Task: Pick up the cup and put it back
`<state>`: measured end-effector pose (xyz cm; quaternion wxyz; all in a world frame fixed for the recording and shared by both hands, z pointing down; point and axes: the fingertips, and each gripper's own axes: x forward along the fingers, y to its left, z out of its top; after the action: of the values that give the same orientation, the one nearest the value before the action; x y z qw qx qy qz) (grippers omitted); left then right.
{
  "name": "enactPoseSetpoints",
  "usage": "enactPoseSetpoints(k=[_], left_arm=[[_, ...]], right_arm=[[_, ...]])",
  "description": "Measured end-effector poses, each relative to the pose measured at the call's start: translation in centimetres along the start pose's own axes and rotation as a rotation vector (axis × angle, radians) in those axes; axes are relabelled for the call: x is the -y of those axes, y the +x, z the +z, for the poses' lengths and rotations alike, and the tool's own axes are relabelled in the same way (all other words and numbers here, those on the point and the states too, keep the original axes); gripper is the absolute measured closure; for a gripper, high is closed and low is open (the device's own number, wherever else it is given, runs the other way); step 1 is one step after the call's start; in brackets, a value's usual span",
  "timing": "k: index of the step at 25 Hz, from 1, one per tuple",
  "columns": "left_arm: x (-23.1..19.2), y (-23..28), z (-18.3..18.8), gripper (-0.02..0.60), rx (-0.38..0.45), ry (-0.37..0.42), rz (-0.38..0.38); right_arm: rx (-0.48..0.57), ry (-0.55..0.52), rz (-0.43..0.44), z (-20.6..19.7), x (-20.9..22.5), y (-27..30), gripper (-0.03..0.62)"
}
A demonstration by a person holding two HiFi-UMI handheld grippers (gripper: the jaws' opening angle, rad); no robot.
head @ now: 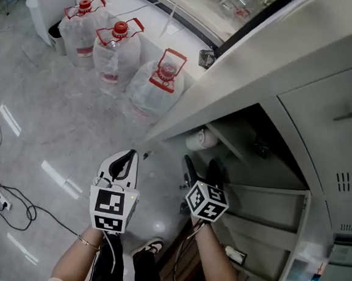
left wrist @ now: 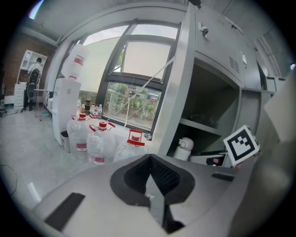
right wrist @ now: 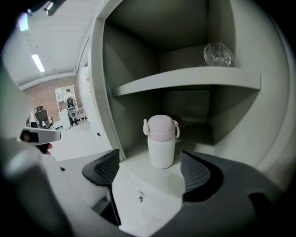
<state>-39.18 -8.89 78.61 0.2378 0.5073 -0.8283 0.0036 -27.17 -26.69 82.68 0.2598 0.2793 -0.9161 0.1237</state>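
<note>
White cylindrical cup with pale pink lid (right wrist: pixel 161 142) stands upright on the lower shelf of the open grey metal cabinet (right wrist: pixel 105 97), near the shelf's front edge, nothing touching it. Right gripper (right wrist: pixel 151 172) points straight at it: jaws wide apart, black ribbed pads either side, cup just ahead of the tips and centred between them, not gripped. Upper shelf carries a clear glass object (right wrist: pixel 218 54), too blurred to tell what kind.

Left gripper (left wrist: pixel 150 178) is out over the glossy grey tiled floor (head: pixel 37 112), to the left of the cabinet, jaws pressed together with nothing in them. It faces three clear plastic water jugs with red caps and handles (left wrist: pixel 95 141), which stand in a row on the floor below a large window (left wrist: pixel 134 99). The head view shows both grippers side by side, the right one at the cabinet opening. White power strip with black cable (head: pixel 1 201) lies on the floor at far left.
</note>
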Motion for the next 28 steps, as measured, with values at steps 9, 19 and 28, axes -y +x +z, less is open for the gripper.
enactPoseSetpoints(k=[9,19,28], left_arm=[[2.5,-5.3,4.6,0.578,-0.029,0.038,-0.029],[6.0,-11.3,12.4,0.578,-0.039,-0.076,-0.034],[10.4,-16.5,16.3,0.578,-0.050,-0.034,-0.085]], right_arm=[[0.077,0.005,-0.015,4.2,-3.0,-9.3,0.275],[0.150,0.039,-0.029,11.7,-6.0,-18.9,0.438],[0.184,0.054,-0.061,15.2,-6.4,-25.7,0.509]])
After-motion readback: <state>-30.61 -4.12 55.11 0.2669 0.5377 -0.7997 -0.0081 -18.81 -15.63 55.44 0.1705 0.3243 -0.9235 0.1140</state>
